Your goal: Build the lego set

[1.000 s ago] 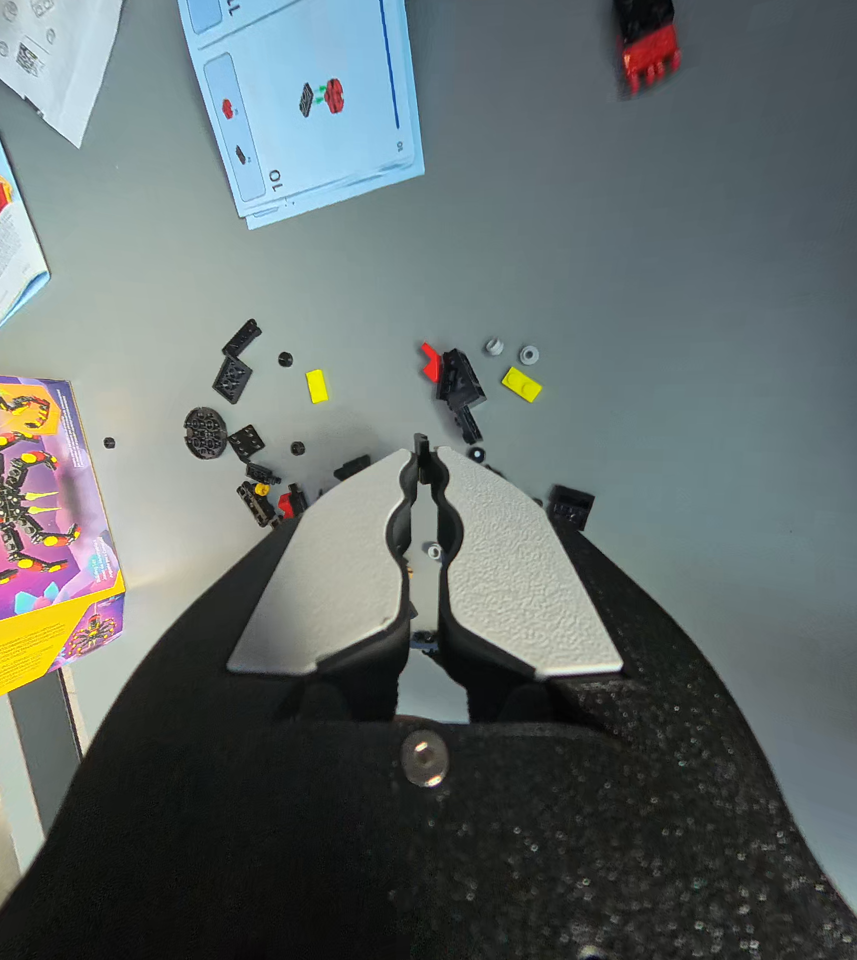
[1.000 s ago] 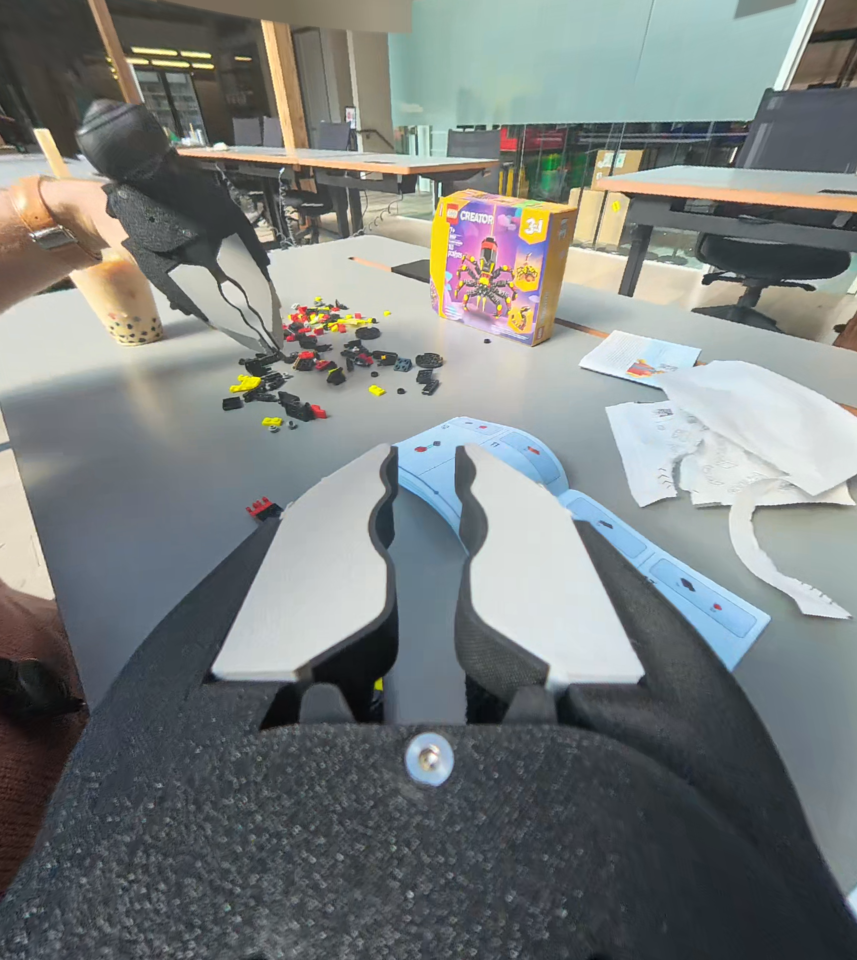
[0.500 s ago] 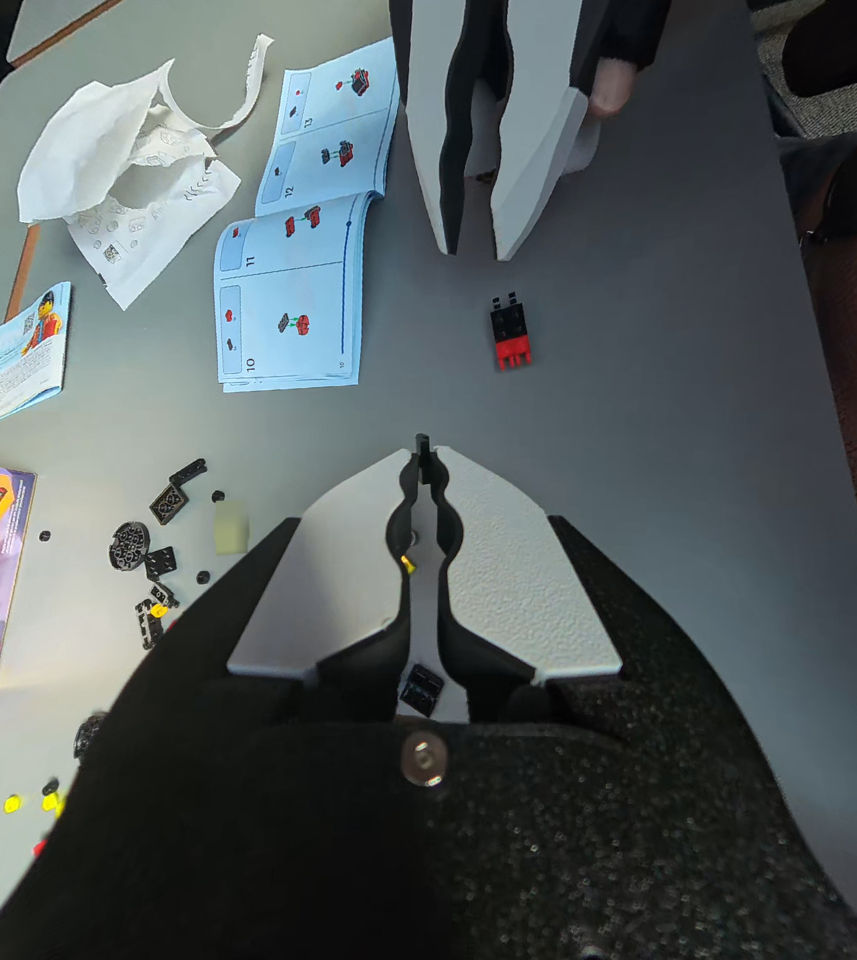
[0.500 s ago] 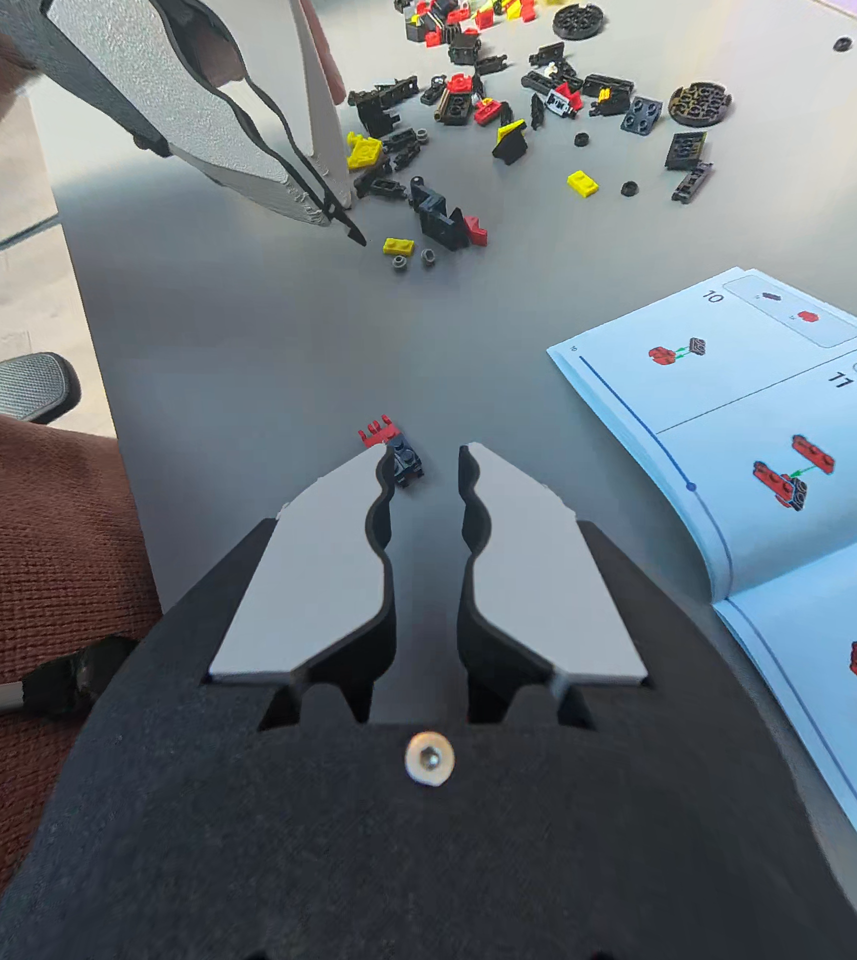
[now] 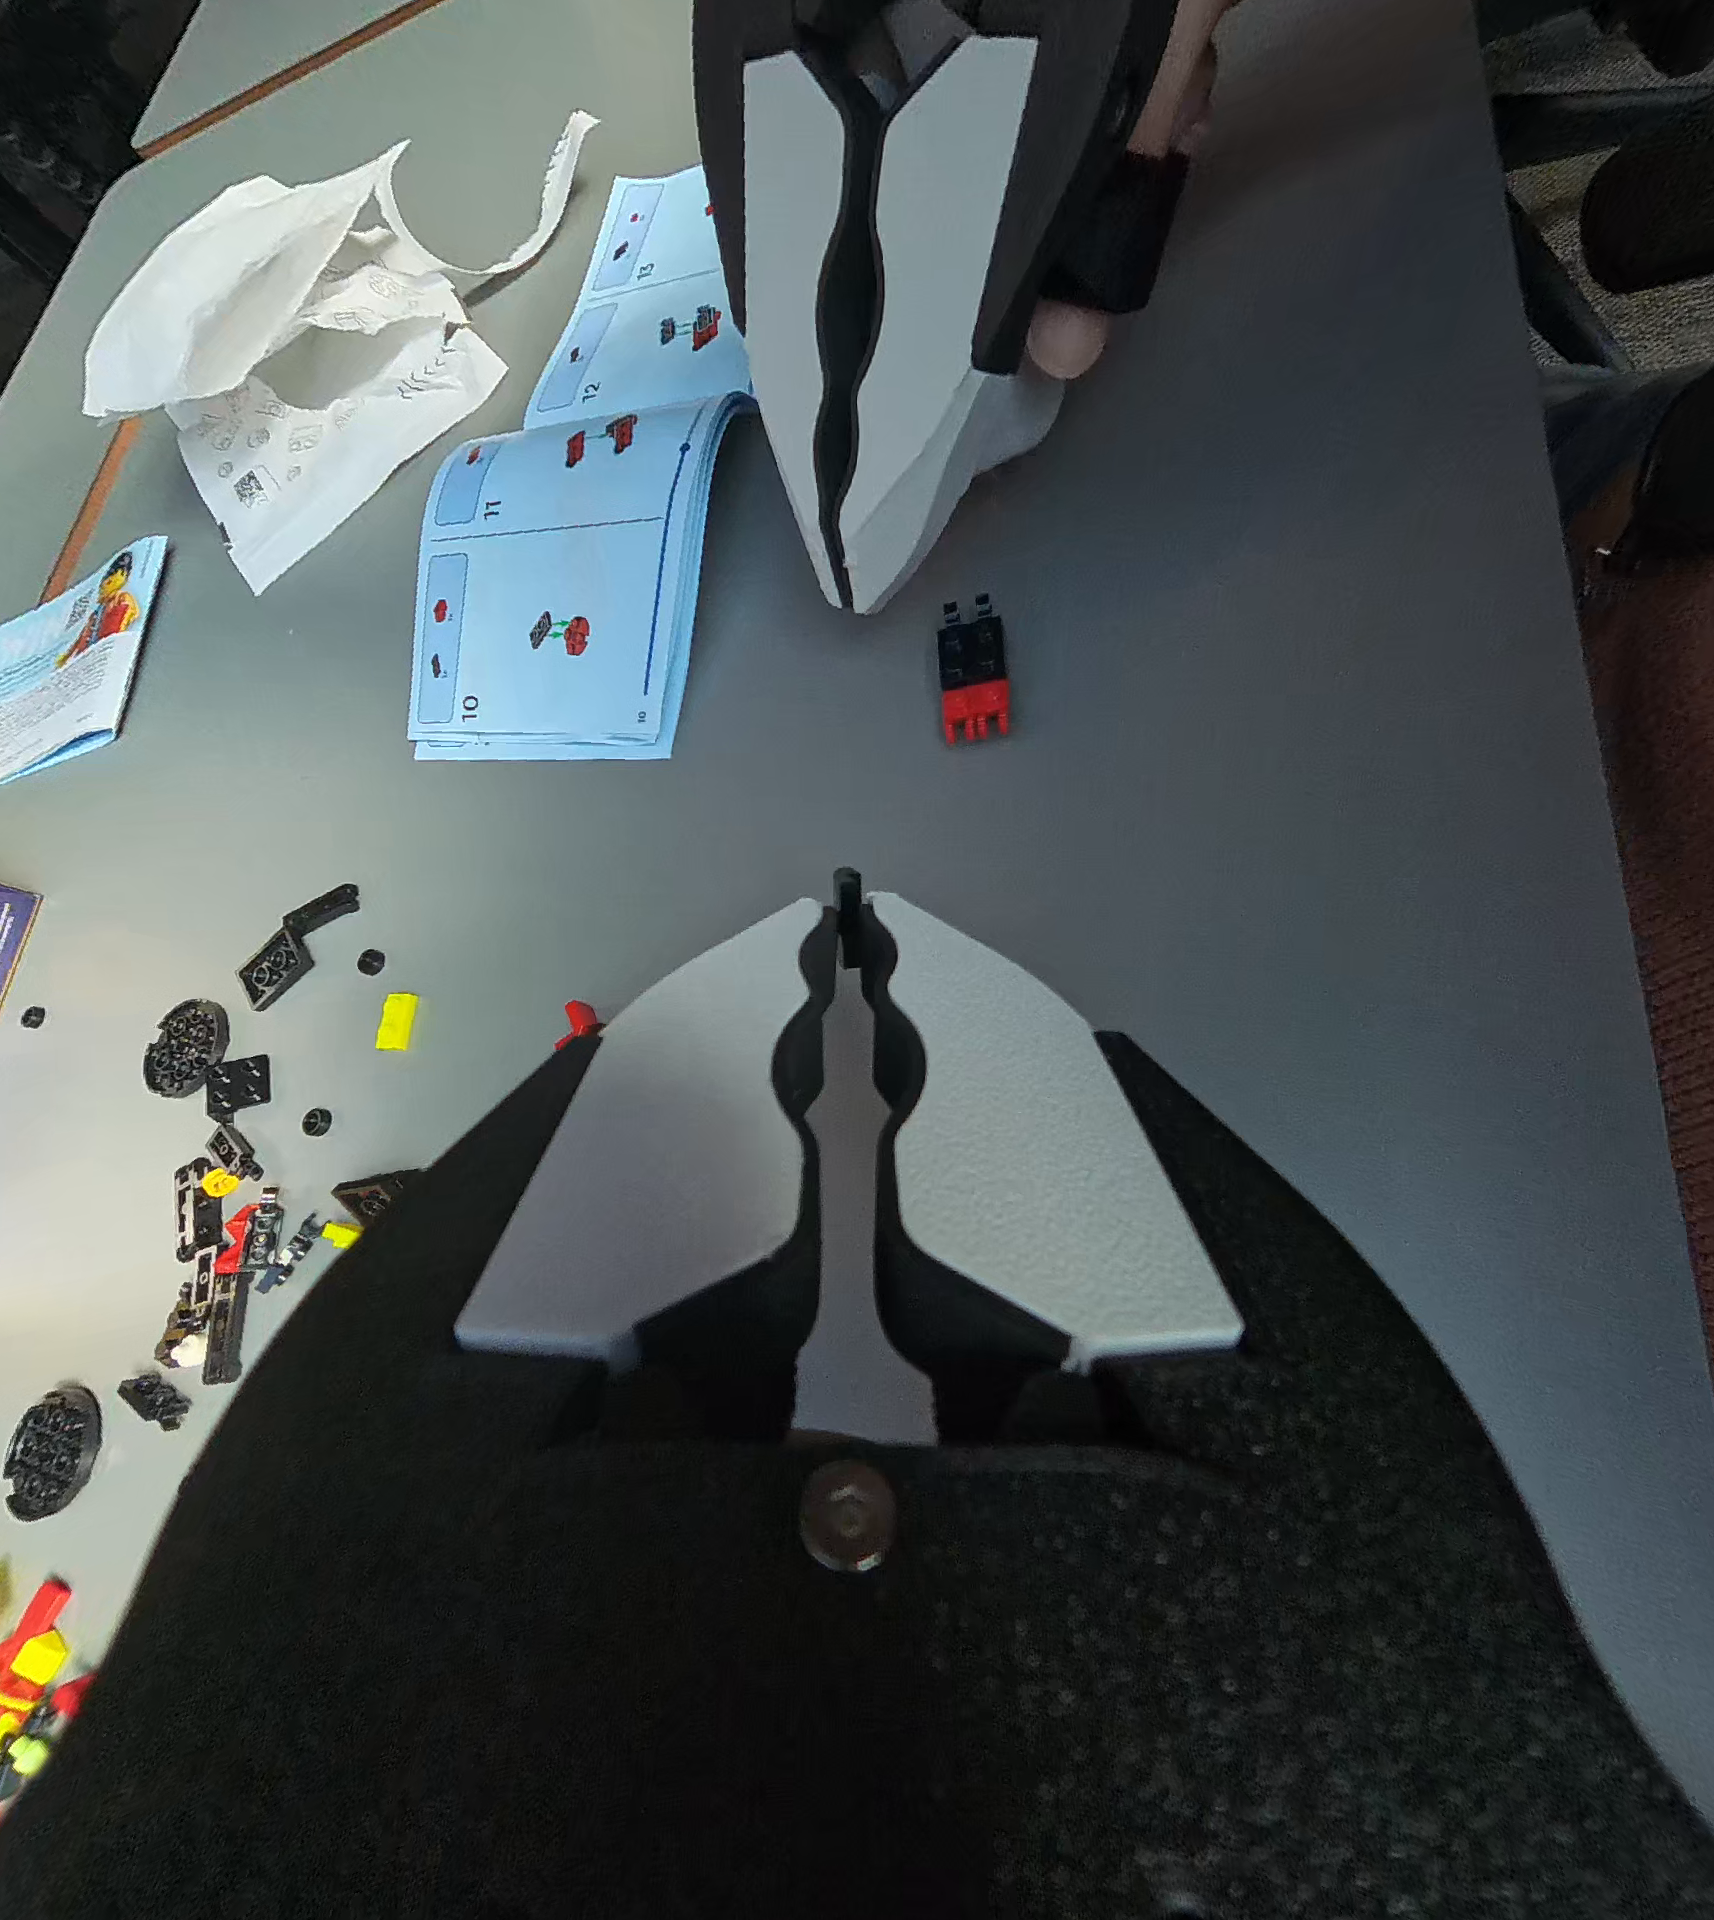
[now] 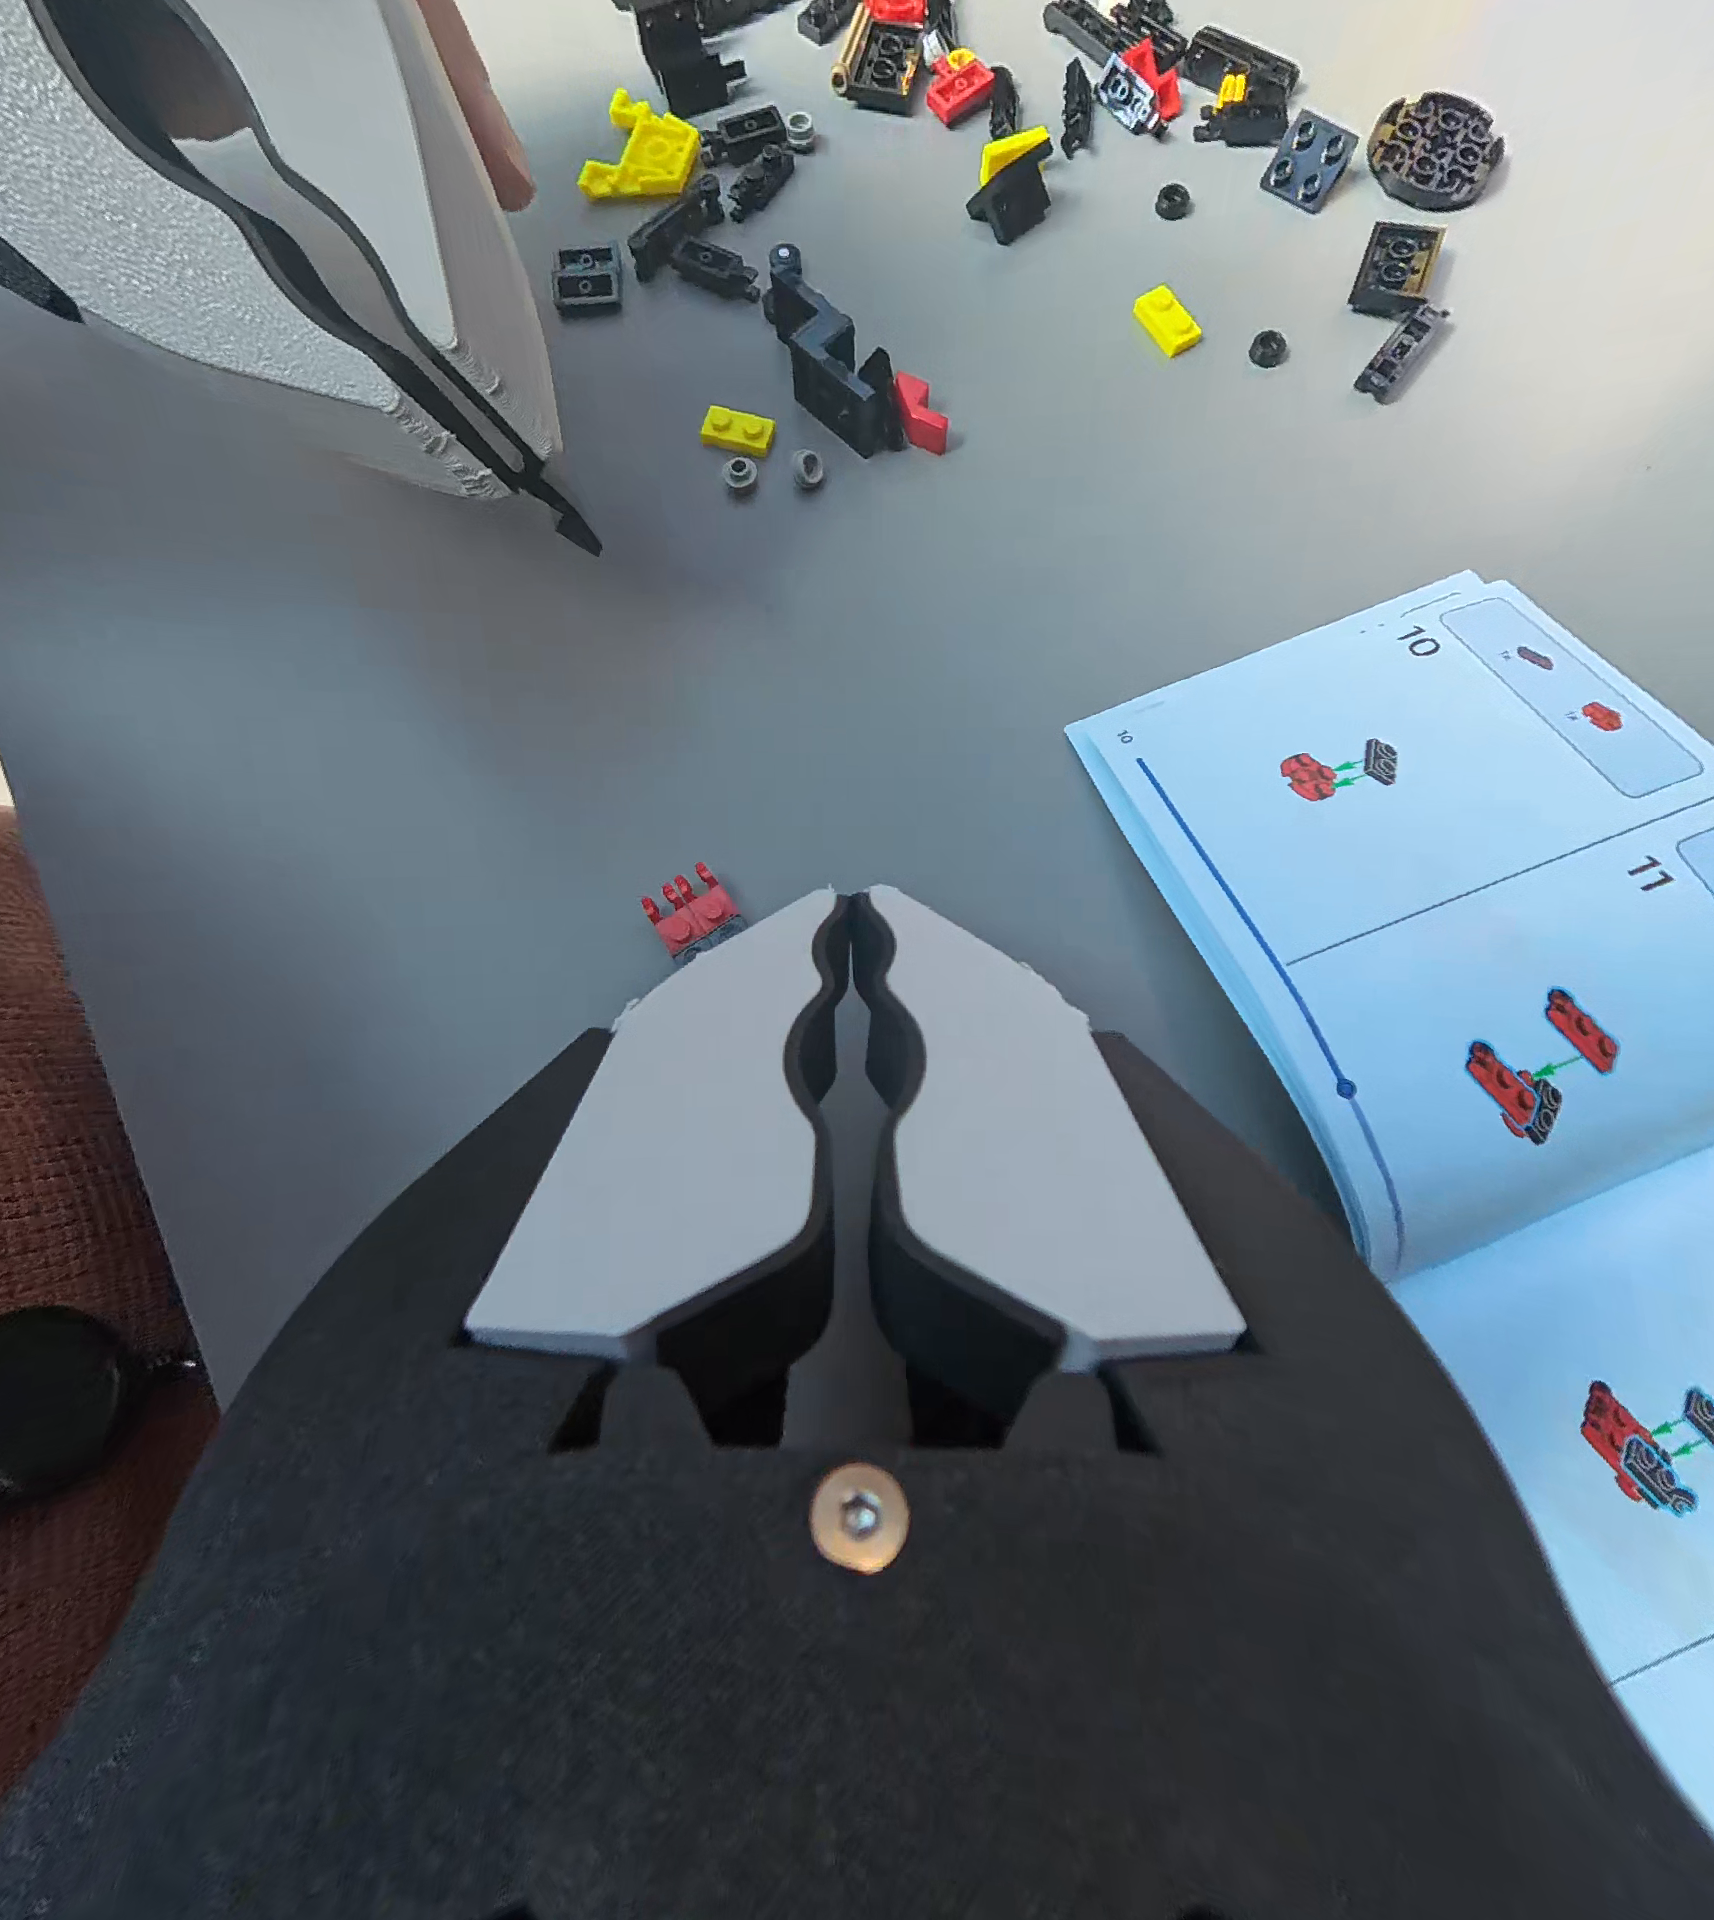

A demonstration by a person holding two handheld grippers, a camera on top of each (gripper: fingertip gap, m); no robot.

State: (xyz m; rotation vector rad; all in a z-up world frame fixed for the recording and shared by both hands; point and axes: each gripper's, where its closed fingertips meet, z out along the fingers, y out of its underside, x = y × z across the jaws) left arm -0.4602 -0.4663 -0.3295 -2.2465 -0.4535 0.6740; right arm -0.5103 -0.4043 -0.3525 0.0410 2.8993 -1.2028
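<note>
Near the table's (image 5: 1248,935) front edge sits the red-black lego piece (image 5: 973,665), light, stiff, best pinched across its flat sides; left gripper (image 5: 847,902) clamps a thin black part (image 5: 845,891), right gripper (image 6: 851,896) closed, empty.

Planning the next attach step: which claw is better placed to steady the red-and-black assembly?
Right claw: shut, empty, tips right beside the red-and-black assembly. Left claw is farther off and shut on a small black piece.
</note>
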